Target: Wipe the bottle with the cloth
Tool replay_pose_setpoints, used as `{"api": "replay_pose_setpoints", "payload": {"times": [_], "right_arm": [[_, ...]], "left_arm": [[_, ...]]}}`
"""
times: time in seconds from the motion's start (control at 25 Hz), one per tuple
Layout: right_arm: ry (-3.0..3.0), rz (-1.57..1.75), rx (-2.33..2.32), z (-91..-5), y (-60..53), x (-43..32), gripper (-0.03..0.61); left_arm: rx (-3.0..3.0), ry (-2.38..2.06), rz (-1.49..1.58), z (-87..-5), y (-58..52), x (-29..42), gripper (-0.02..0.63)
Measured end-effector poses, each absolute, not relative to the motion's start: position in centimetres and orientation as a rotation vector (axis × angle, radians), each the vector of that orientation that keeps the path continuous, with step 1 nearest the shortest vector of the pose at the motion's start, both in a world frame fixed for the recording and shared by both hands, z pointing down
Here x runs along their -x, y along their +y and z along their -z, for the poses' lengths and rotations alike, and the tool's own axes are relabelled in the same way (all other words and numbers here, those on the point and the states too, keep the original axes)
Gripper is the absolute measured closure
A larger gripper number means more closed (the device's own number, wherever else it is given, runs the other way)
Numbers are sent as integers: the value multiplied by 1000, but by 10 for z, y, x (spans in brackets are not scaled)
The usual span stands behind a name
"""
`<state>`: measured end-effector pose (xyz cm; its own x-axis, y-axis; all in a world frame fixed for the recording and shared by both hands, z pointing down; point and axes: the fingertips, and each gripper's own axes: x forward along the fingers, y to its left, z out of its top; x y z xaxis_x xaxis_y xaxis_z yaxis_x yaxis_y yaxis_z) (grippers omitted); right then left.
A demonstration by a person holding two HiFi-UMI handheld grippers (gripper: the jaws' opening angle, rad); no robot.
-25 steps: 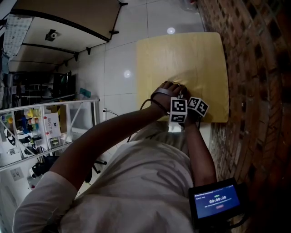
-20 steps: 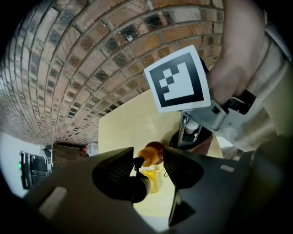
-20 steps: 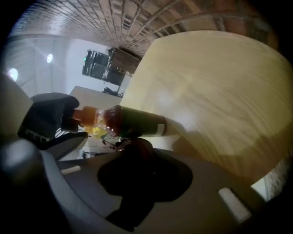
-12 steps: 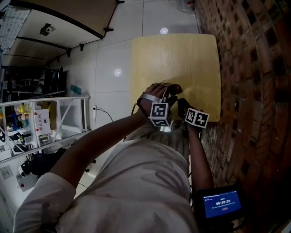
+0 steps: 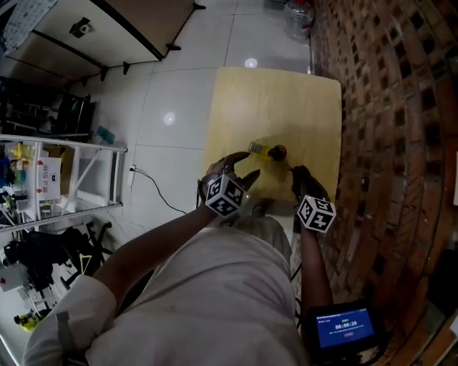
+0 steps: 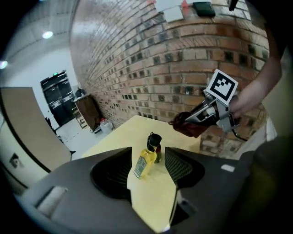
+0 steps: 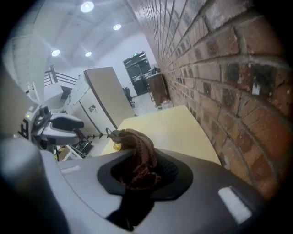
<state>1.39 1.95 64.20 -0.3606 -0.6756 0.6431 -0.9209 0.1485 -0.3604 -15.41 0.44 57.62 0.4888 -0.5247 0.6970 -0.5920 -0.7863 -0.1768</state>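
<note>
A yellow bottle (image 5: 262, 149) with a black cap stands on the pale wooden table (image 5: 286, 93), alone near its front half. My left gripper (image 5: 250, 178) hovers just short of it, at its left. Its jaws, which opened wide, have just been closing a little and are open with nothing between the pads. In the left gripper view the bottle (image 6: 145, 161) shows beyond the fingertips, in line with the gap. My right gripper (image 5: 298, 174) is at the bottle's right, shut on a dark red-brown cloth (image 7: 141, 153) that bunches up between its jaws. The cloth (image 6: 188, 127) hangs clear of the bottle.
A brick wall (image 5: 401, 107) runs close along the table's right side. White tiled floor (image 5: 172, 86) lies to the left, with a metal shelf rack (image 5: 64, 179) further left. A clear jug (image 5: 298, 17) stands on the floor beyond the table. A small screen (image 5: 346, 325) glows at the lower right.
Both grippers have lifted, drawn back toward the table's near edge and spread apart. The bottle, hidden under the hands before, now stands uncovered between them.
</note>
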Motion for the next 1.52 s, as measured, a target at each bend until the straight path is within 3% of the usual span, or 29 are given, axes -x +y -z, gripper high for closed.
{"api": "replay_pose_setpoints", "payload": {"times": [0.32,0.88,1.2,1.52], "right_arm": [[-2193,-860,-1735,-551,36,-15,494],[-2368,-595,-1746,-468,128,79,494],[-2549,-480,-1649,-460,154,92,492],[-2594,-427,-1611,-449,164,80,492]], "left_arm": [[-2609,-1207,-787,-523,31,226,462],[-2414,-1394,-565,-527,144,400,598],[-2375,-1376,-470,-524,179,399,598],[-2446,-1208,-499,-520,187,331,597]]}}
